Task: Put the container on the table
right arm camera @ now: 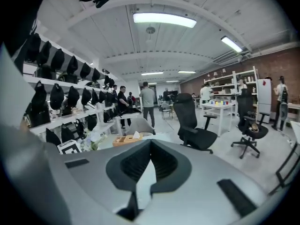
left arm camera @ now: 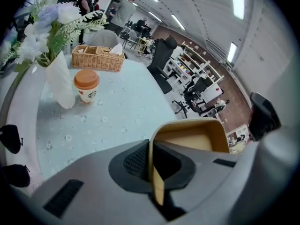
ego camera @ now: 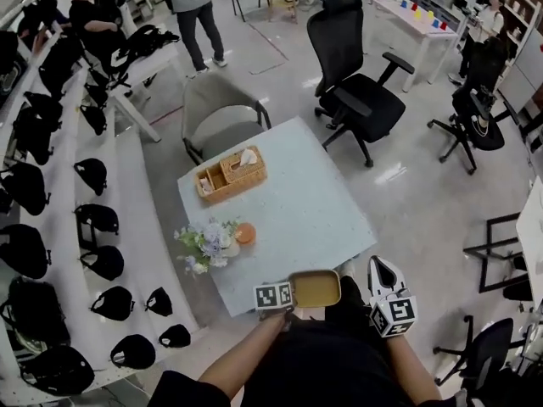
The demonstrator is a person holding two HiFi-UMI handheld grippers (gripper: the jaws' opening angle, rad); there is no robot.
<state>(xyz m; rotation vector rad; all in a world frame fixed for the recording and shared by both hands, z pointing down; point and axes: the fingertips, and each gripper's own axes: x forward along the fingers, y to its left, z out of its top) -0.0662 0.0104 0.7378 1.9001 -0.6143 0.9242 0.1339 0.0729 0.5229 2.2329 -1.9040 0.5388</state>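
The container (ego camera: 315,288) is a shallow tan rectangular tray with nothing in it, hanging at the near edge of the pale blue table (ego camera: 297,202). My left gripper (ego camera: 293,294) is shut on the container's near wall. In the left gripper view the tan rim (left arm camera: 157,182) stands pinched between the dark pads, and the container's open inside (left arm camera: 194,137) shows beyond them. My right gripper (ego camera: 379,266) hangs just right of the container, apart from it. In its own view the right gripper (right arm camera: 150,144) points level across the room, fingertips together and nothing between them.
On the table stand a wicker basket with tissues (ego camera: 229,175), a white vase of flowers (ego camera: 206,244) and a cup with an orange lid (ego camera: 245,233). A grey chair (ego camera: 221,113) and a black office chair (ego camera: 352,75) stand beyond the table. Shelves of black bags (ego camera: 93,219) run along the left.
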